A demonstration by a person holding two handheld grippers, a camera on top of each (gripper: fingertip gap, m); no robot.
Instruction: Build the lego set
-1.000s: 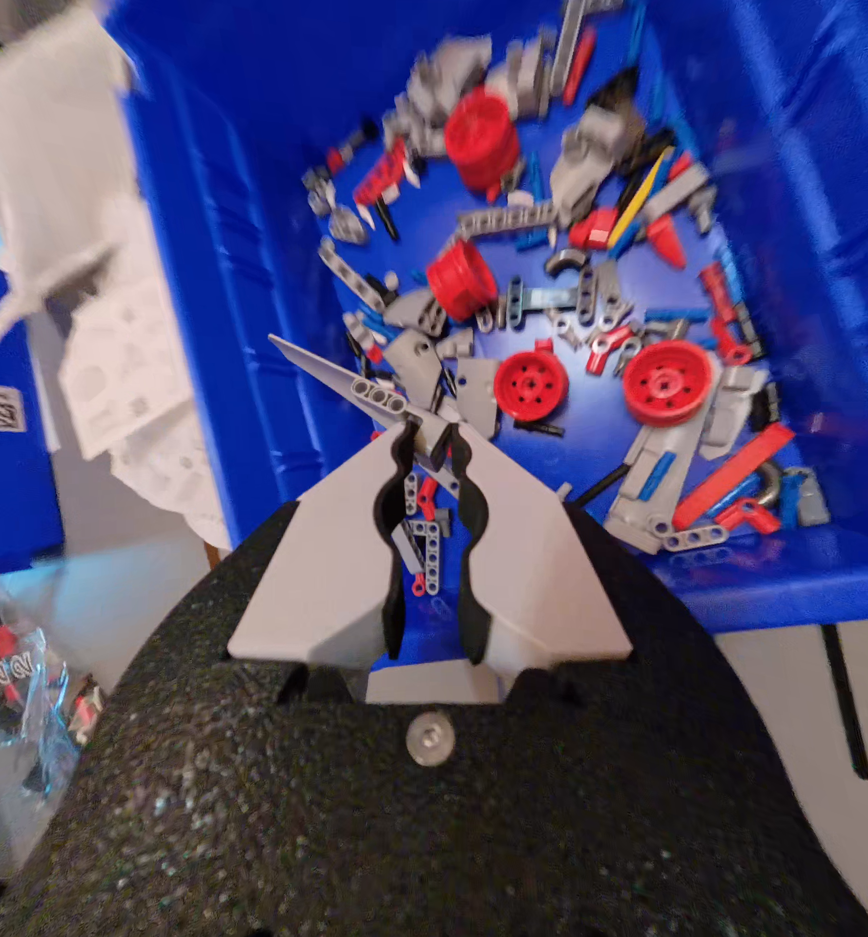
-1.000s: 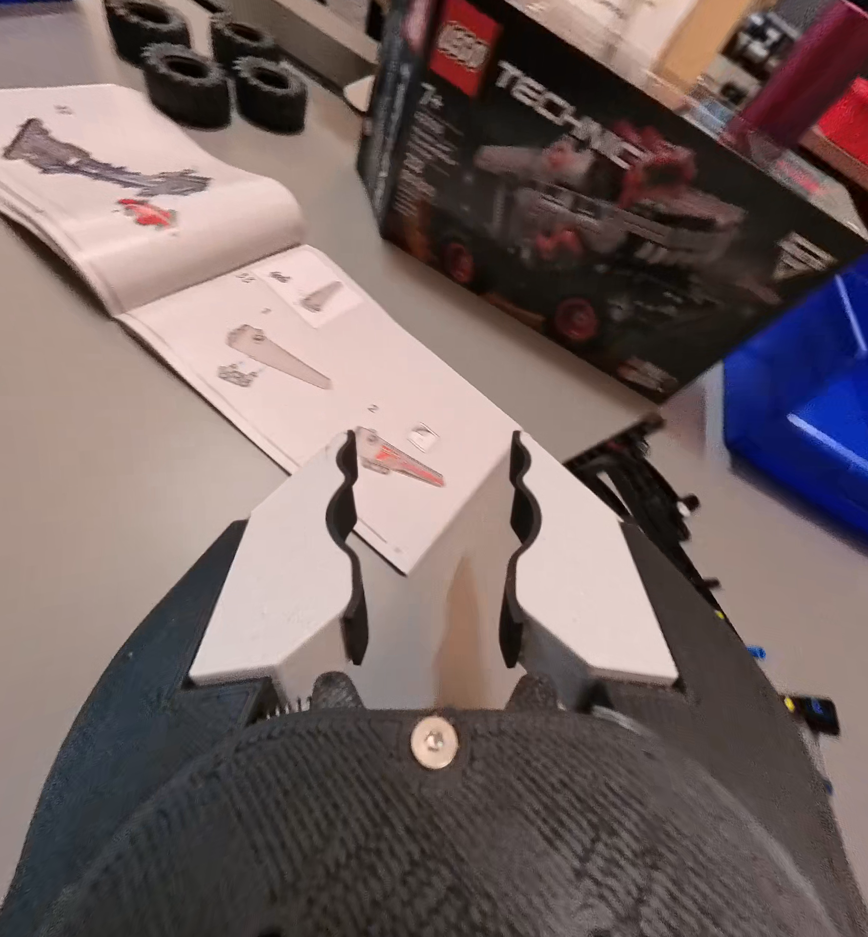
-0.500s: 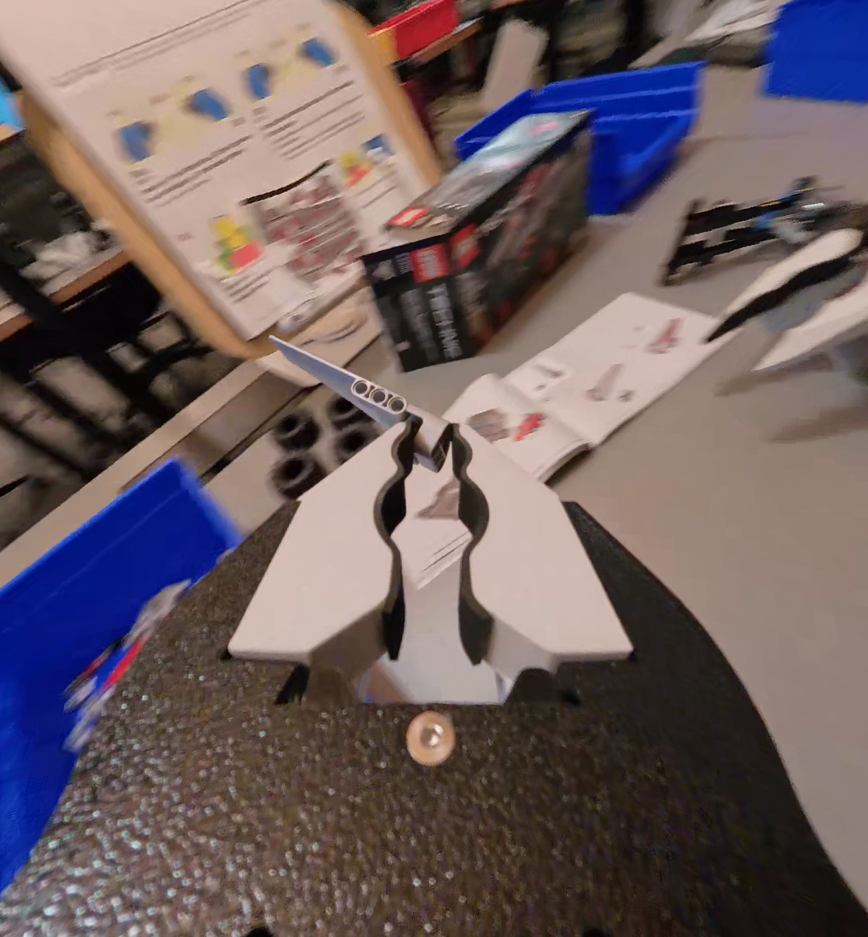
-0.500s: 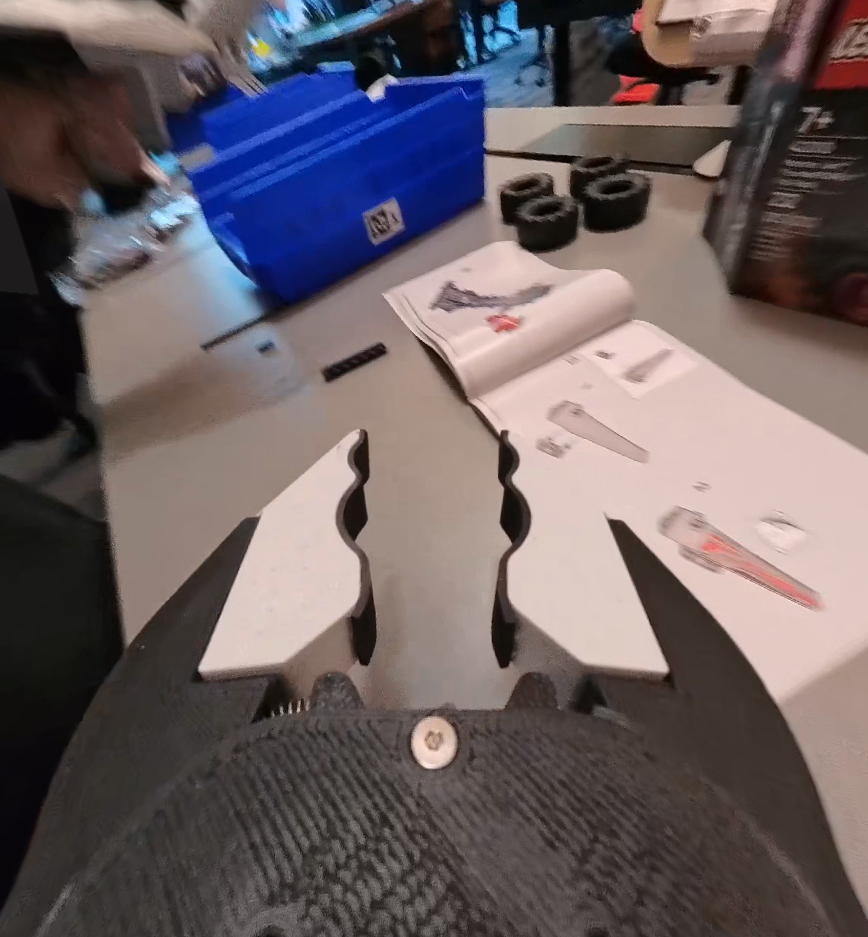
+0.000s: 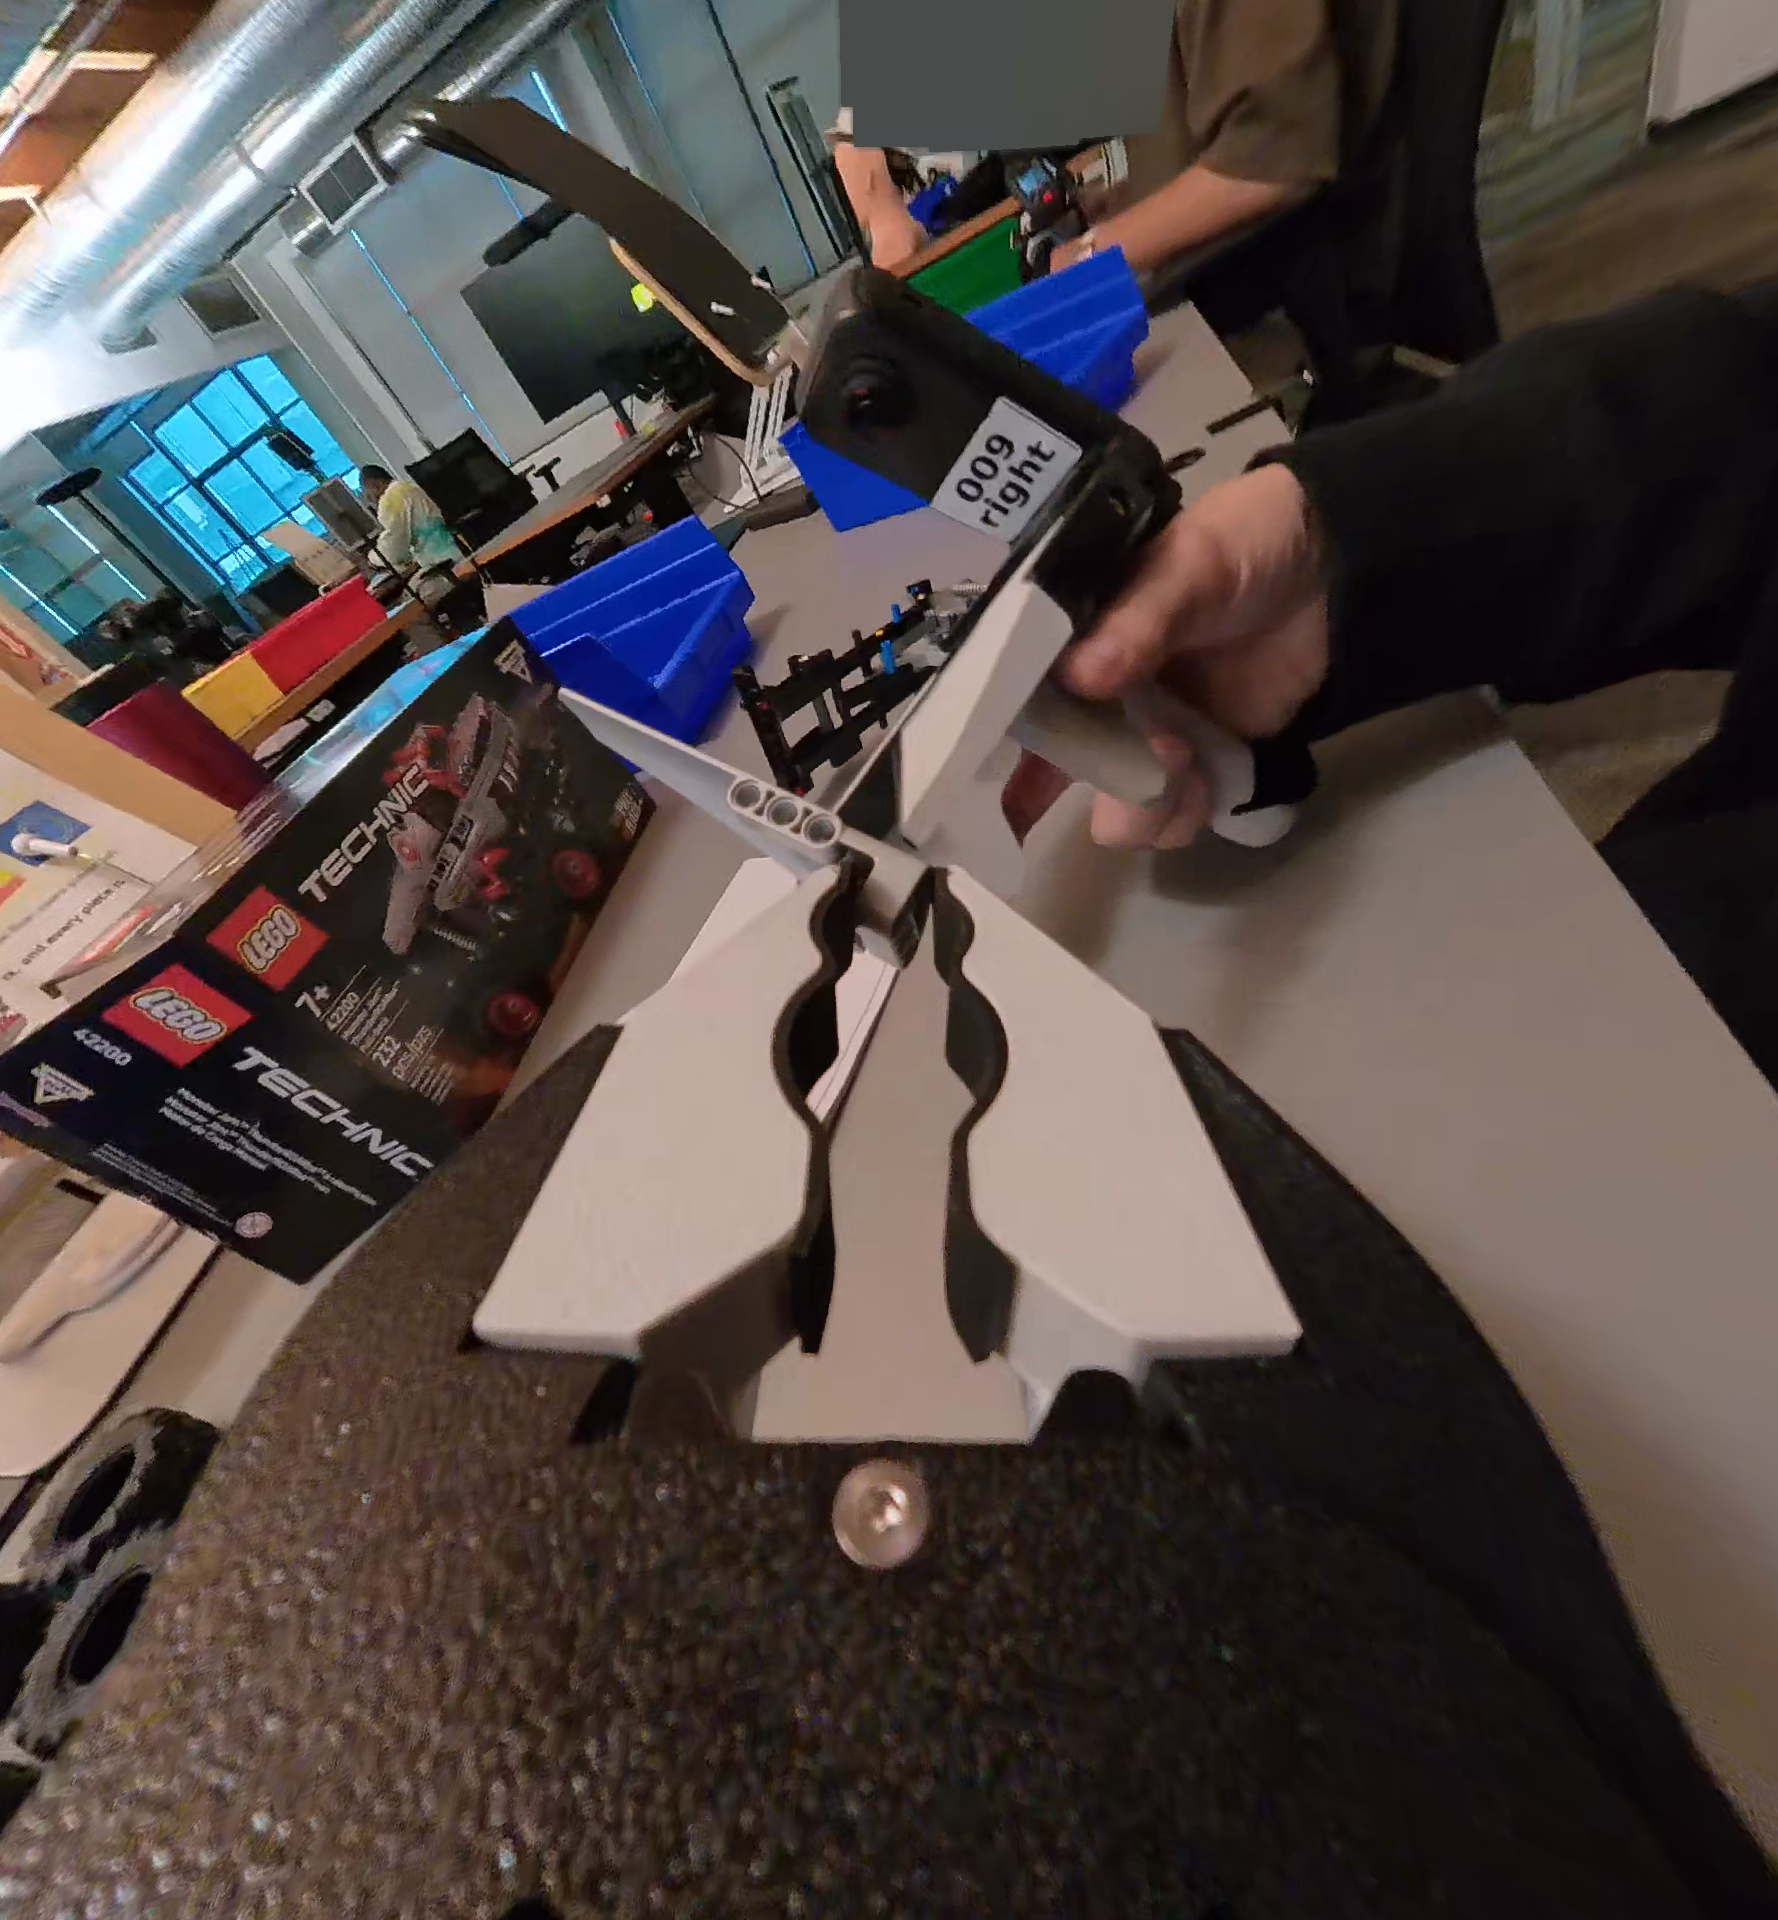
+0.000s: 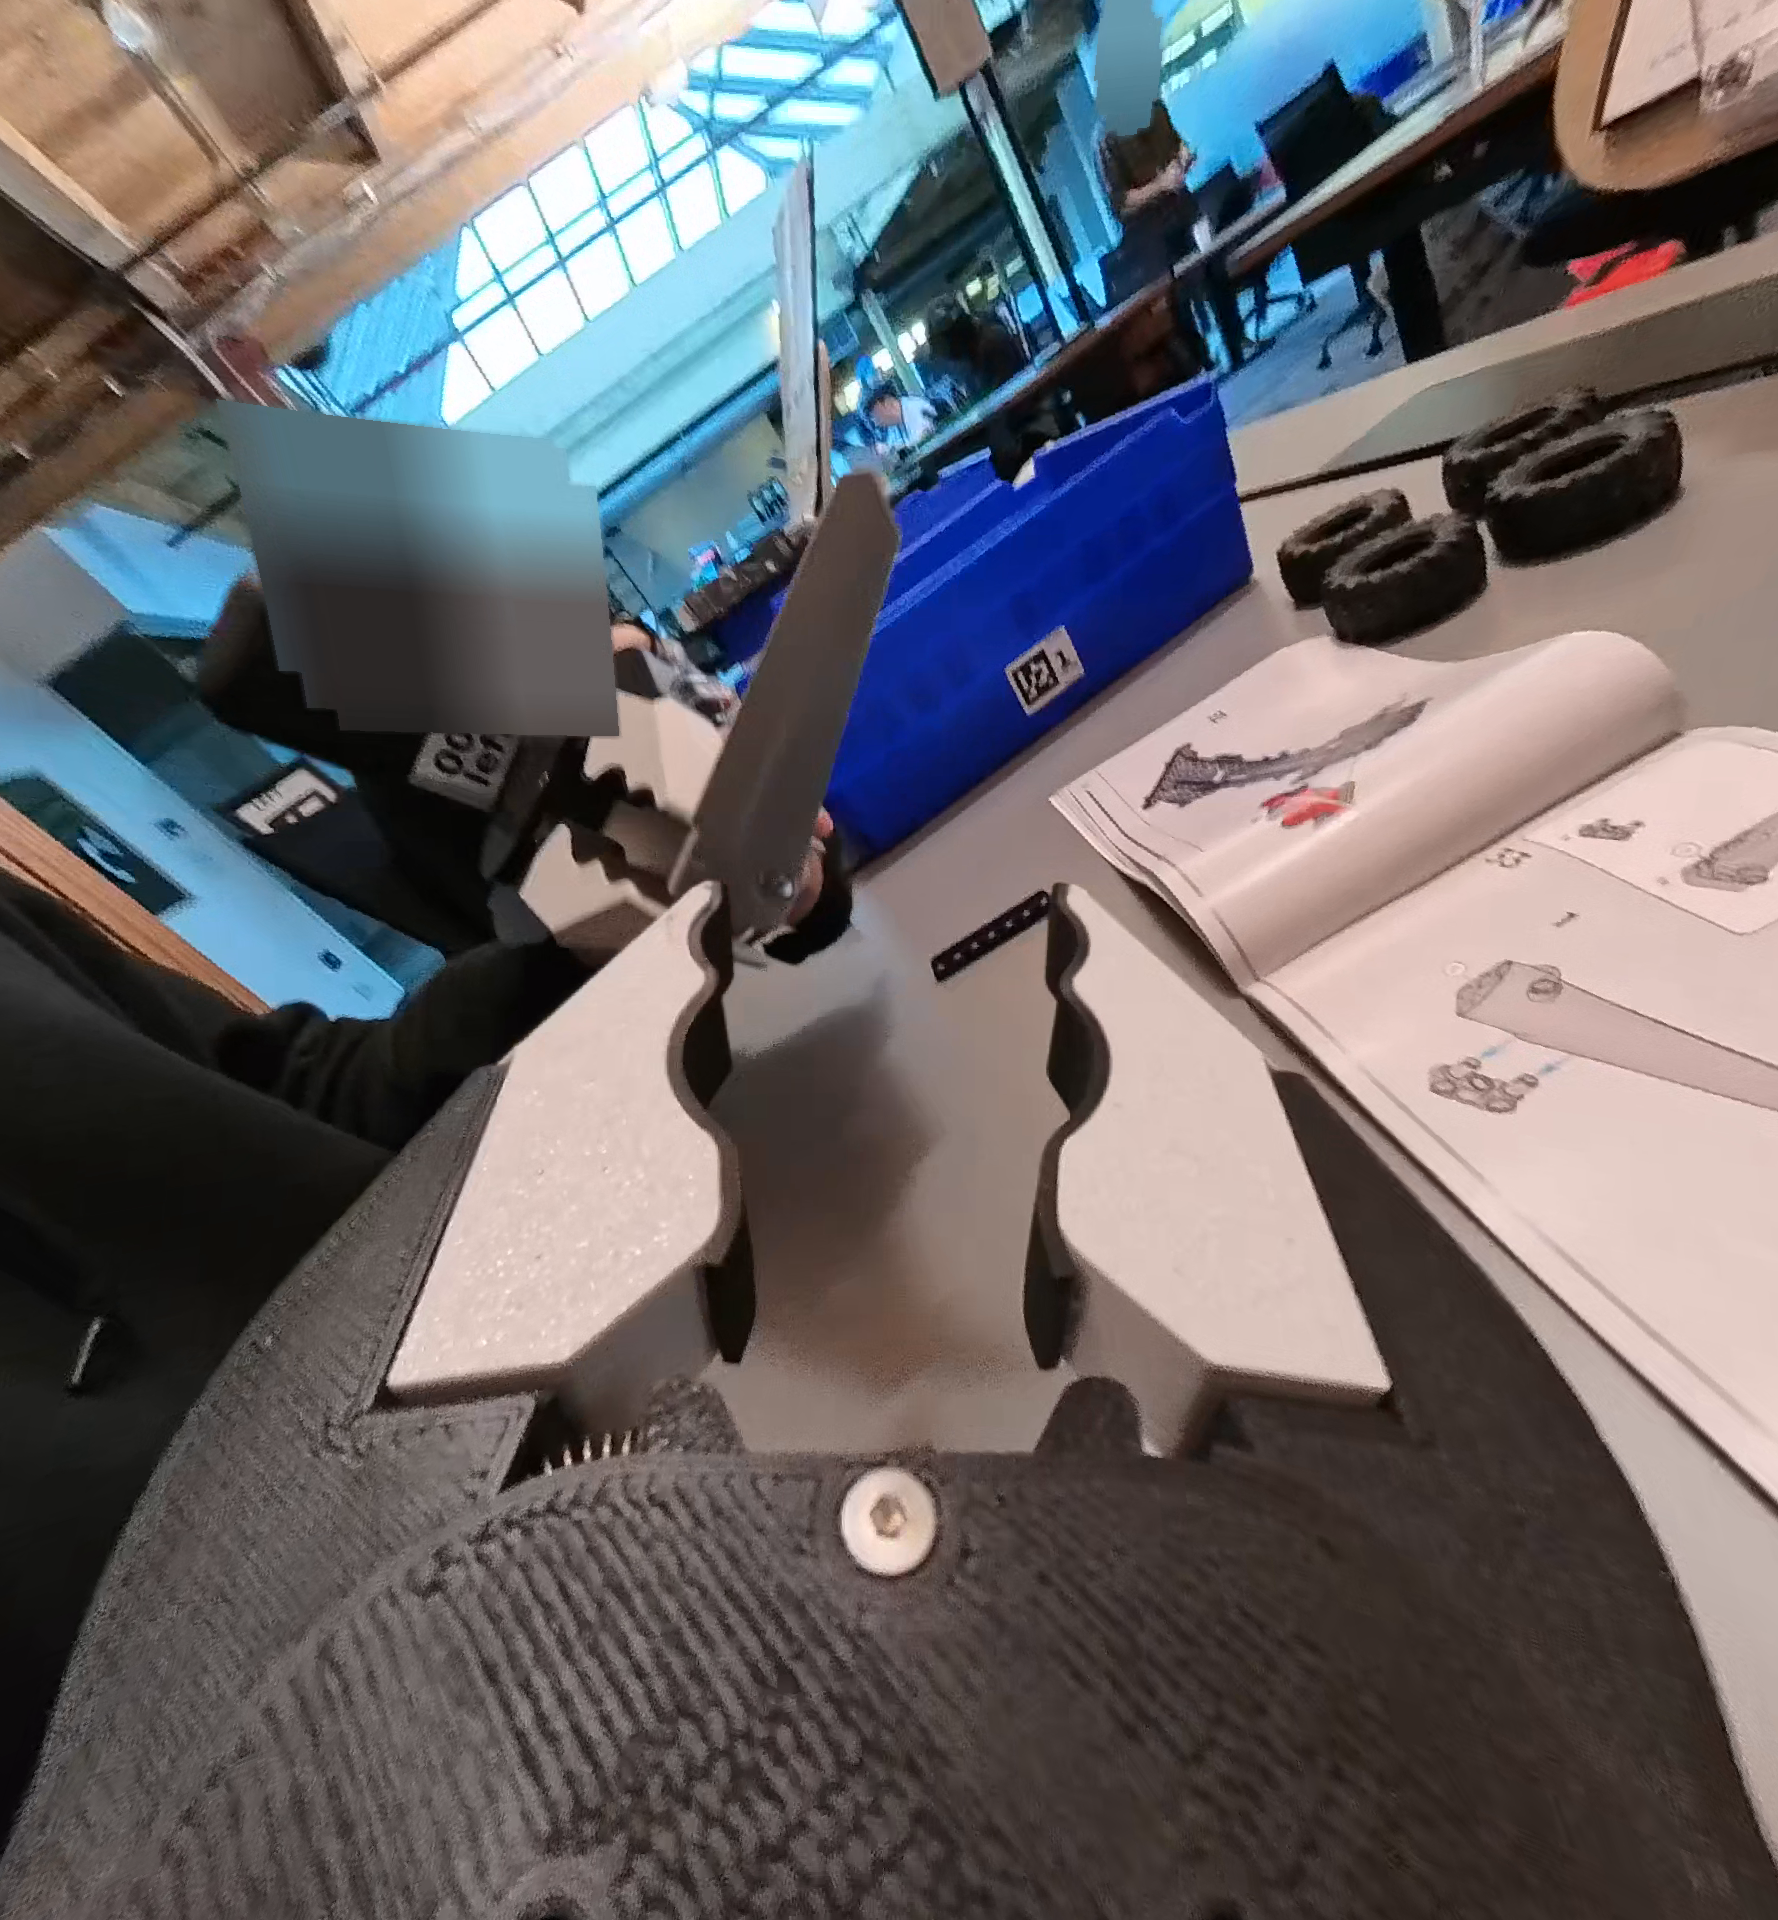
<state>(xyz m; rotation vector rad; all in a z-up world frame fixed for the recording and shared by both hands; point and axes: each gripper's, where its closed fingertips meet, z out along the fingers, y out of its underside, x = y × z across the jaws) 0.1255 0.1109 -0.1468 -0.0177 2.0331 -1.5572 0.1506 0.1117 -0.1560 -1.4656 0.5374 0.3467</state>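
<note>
Left hand-held gripper clamped on butt of grey tapered panel, held above surface near instruction booklet; right hand-held gripper empty, fingers apart; thin tip grip, so panel may pivot or slip during handover.

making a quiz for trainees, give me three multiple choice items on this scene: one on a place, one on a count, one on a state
1. Where does the open instruction booklet lie?
A on the grey table
B in the blue bin
C on the box

2. How many black rubber tyres are on the table?
A two
B four
C six

3. What state is the left hand-held gripper in?
A open, empty
B shut on the long grey tapered lego panel
C not in view

Key: 1 A, its pages lie flat on the tabletop; 2 B, two pairs show in the right wrist view; 3 B, its fingertips pinch the panel's thick end.
</note>
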